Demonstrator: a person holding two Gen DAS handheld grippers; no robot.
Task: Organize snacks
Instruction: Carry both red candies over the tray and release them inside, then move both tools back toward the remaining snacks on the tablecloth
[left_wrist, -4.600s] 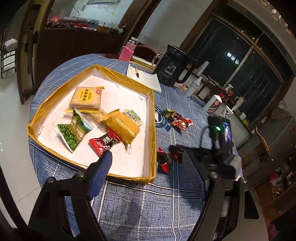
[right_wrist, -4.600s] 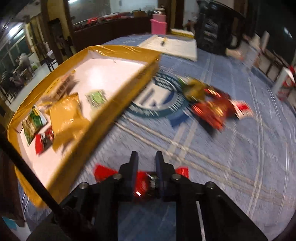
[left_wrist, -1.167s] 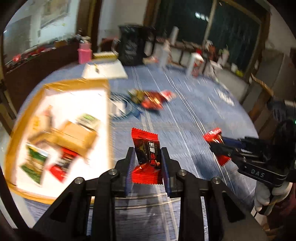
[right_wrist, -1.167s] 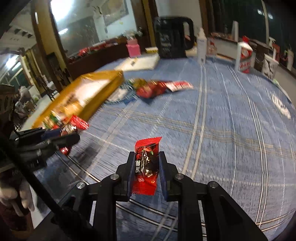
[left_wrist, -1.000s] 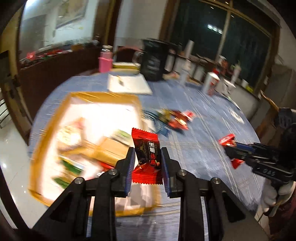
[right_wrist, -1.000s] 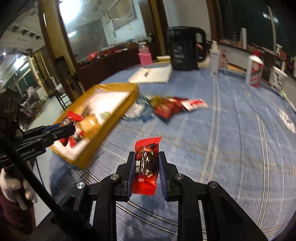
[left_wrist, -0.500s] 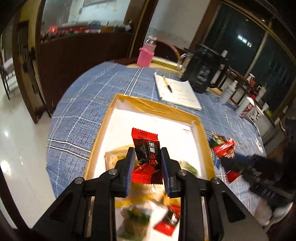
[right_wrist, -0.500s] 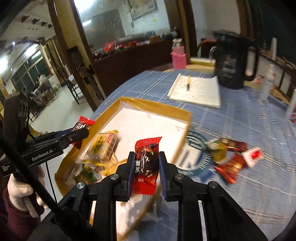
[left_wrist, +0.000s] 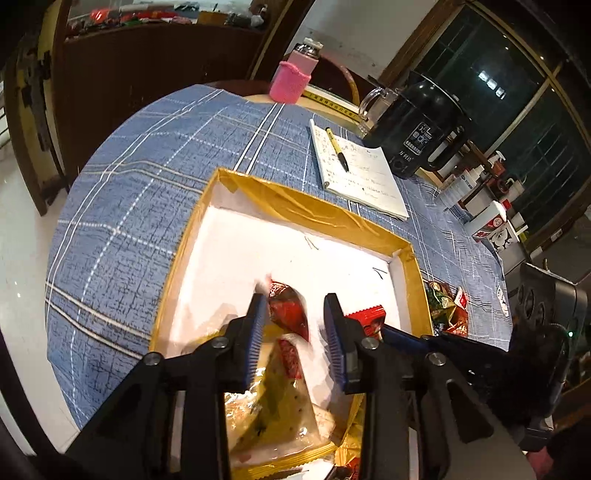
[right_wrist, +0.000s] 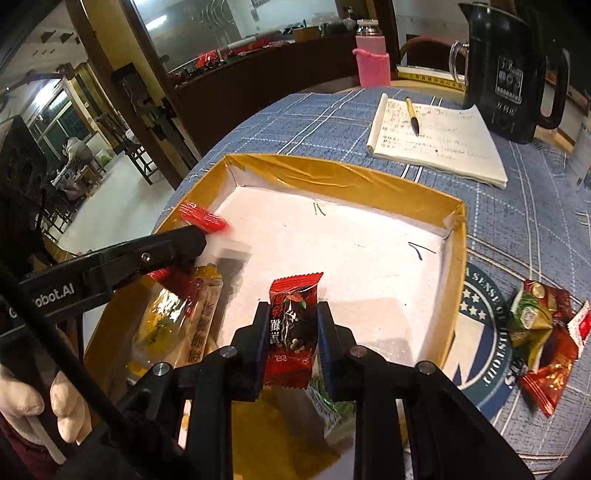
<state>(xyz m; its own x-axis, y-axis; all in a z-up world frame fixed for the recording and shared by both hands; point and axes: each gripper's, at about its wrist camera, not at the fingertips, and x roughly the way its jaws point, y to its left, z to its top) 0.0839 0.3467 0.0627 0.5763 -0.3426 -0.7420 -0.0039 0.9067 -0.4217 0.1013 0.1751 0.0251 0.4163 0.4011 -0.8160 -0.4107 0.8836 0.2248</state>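
Left gripper (left_wrist: 295, 325): fingers spread over the gold-edged tray (left_wrist: 280, 194), a blurred red candy (left_wrist: 290, 308) falling free between them | Right gripper (right_wrist: 290, 332): clamped on a red snack packet (right_wrist: 291, 332) above the tray, apparently next to drop | Loose snacks (right_wrist: 543, 332) wait on the blue tablecloth (right_wrist: 325, 122) beside the tray.

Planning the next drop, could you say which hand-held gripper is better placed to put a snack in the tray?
Right, probably: the right hand-held gripper is shut on a red packet above the tray; the left hand-held gripper stands open.
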